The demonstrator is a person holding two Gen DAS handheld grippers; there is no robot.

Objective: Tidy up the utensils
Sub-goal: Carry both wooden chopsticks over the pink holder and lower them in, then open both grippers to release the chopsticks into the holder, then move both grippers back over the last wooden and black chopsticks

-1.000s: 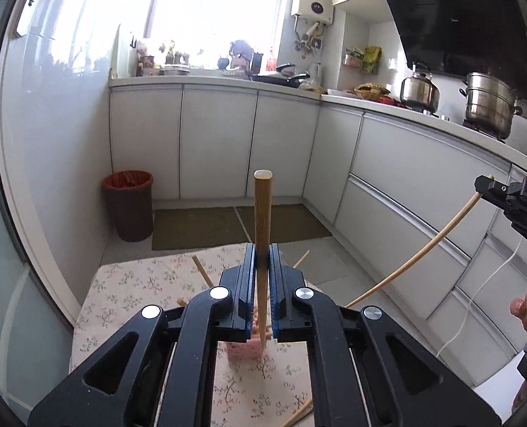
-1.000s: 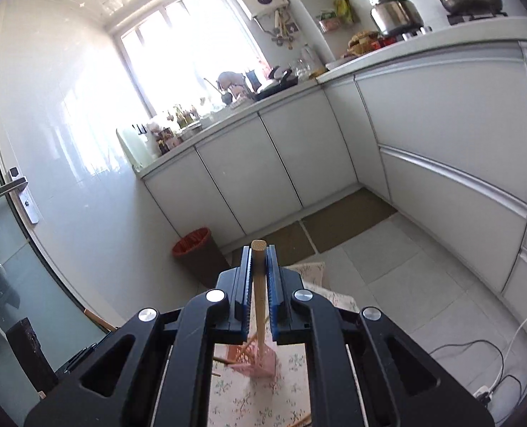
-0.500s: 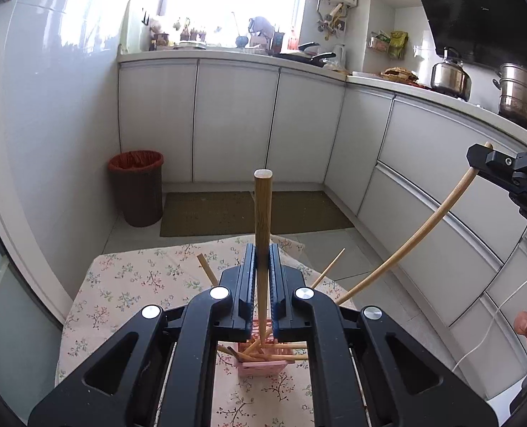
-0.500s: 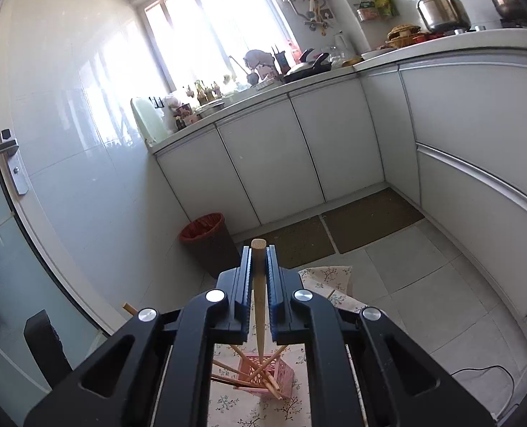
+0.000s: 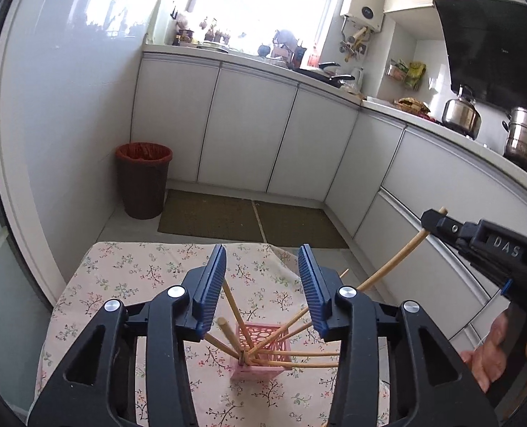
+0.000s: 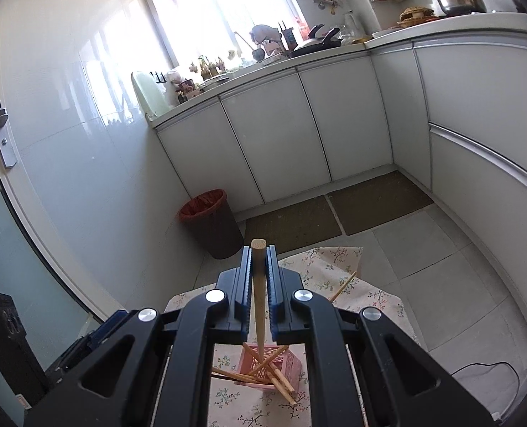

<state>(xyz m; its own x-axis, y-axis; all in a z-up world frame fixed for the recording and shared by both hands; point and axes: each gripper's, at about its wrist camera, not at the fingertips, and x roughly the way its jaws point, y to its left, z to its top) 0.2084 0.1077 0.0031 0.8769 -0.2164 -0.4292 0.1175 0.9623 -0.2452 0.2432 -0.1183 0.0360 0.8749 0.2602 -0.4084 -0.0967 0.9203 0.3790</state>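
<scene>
A pink perforated holder [image 5: 263,350] stands on the floral tablecloth [image 5: 128,277] with several wooden chopsticks fanned out in it. My left gripper [image 5: 261,286] is open and empty above it; a thick chopstick [image 5: 229,334] leans in the holder just below its jaws. My right gripper [image 6: 258,277] is shut on a wooden chopstick [image 6: 259,295], held upright with its tip over the holder [image 6: 274,366]. In the left wrist view the right gripper [image 5: 438,222] comes in from the right, its chopstick [image 5: 391,265] slanting down to the holder.
A brown bin [image 5: 143,179] with a red liner stands by the white wall. White cabinets [image 5: 249,135] run along the back and right. Two mats [image 5: 252,219] lie on the floor. A kettle [image 5: 461,115] and a pot [image 5: 523,140] sit on the counter.
My left gripper has opened and let go of its chopstick, which now leans in the holder. Both grippers have come lower over the holder.
</scene>
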